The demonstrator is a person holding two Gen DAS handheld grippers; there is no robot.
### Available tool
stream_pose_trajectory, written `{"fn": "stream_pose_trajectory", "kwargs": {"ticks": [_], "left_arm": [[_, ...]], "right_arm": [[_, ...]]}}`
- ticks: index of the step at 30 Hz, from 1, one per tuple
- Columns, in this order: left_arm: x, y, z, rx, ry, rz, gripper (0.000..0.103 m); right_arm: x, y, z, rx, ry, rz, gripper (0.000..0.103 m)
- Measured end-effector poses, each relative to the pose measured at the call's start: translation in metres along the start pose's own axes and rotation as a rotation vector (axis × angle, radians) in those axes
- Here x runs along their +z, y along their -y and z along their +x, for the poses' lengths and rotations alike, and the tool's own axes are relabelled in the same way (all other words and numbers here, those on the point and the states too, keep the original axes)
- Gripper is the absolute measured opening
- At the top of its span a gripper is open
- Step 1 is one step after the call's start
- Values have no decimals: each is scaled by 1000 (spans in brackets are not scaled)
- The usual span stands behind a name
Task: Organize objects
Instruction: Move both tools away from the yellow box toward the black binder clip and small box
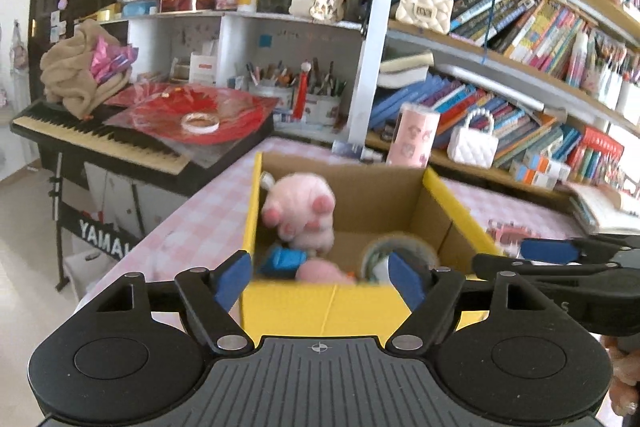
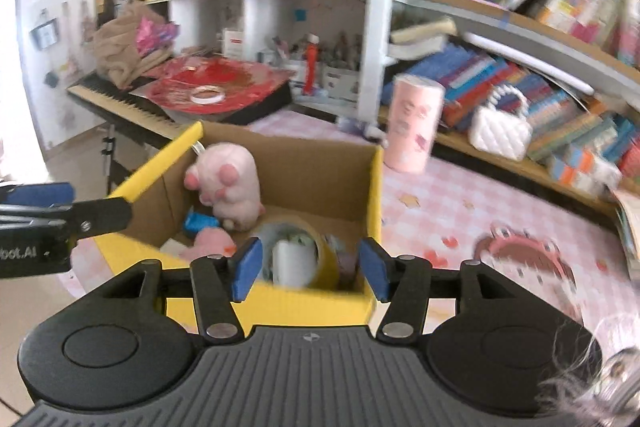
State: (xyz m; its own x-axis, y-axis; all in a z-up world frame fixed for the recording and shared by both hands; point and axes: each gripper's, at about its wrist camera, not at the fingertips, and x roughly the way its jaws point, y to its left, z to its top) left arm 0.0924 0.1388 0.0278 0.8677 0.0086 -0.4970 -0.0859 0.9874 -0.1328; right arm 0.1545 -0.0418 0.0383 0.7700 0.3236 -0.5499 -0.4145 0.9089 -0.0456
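Nearest, the left gripper [image 1: 320, 277] hangs over the near wall of a yellow cardboard box [image 1: 320, 307], its blue pads spread wide with nothing pinched between them. The right gripper [image 2: 310, 273] sits just to its right over the same near edge, jaws also parted and empty (each gripper shows at the edge of the other's view).

Inside the box, at the near right, lies a roll of tape [image 2: 298, 255]; to its left are a small blue object [image 1: 282, 261] and something soft and pink [image 1: 320, 269]. Farther in, against the left wall, a pink plush toy [image 1: 302, 213] stands with its paw pads facing out.

The box rests on a pink checked tablecloth [image 2: 460, 203]. On the cloth to the far right of the box stands a pink cylindrical container [image 2: 414, 123]. Beyond lie a keyboard [image 1: 100, 143] at far left and crowded bookshelves [image 1: 520, 39] at far right.
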Motion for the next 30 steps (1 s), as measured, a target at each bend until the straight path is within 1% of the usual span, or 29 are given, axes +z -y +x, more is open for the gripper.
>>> {"fn": "stream_pose_trajectory", "kwargs": {"ticks": [4,10,16,20,25,30], "left_arm": [[-21,0,-13,31,-37,8,77],[-46,5,-28,47,-92,13,78],[-64,14,-43,19,-125,59,79],[-70,19,-50,2,-131,77,84],[-76,26,-55,-31,-153,94,84],[-80,38,-57,-77,-158,127,84]], "right_arm": [[-31,-11,-16,-65,-29,33,56],[-67,-23,-32,-100,-83,13,56],[-87,-29,-49,-115,-96,17,62],[-98,-28,-60,-136,-105,39,66],[-108,-24,-73,-172,-111,77,70],[-117,-15,-87,-220,-105,115,74]]}}
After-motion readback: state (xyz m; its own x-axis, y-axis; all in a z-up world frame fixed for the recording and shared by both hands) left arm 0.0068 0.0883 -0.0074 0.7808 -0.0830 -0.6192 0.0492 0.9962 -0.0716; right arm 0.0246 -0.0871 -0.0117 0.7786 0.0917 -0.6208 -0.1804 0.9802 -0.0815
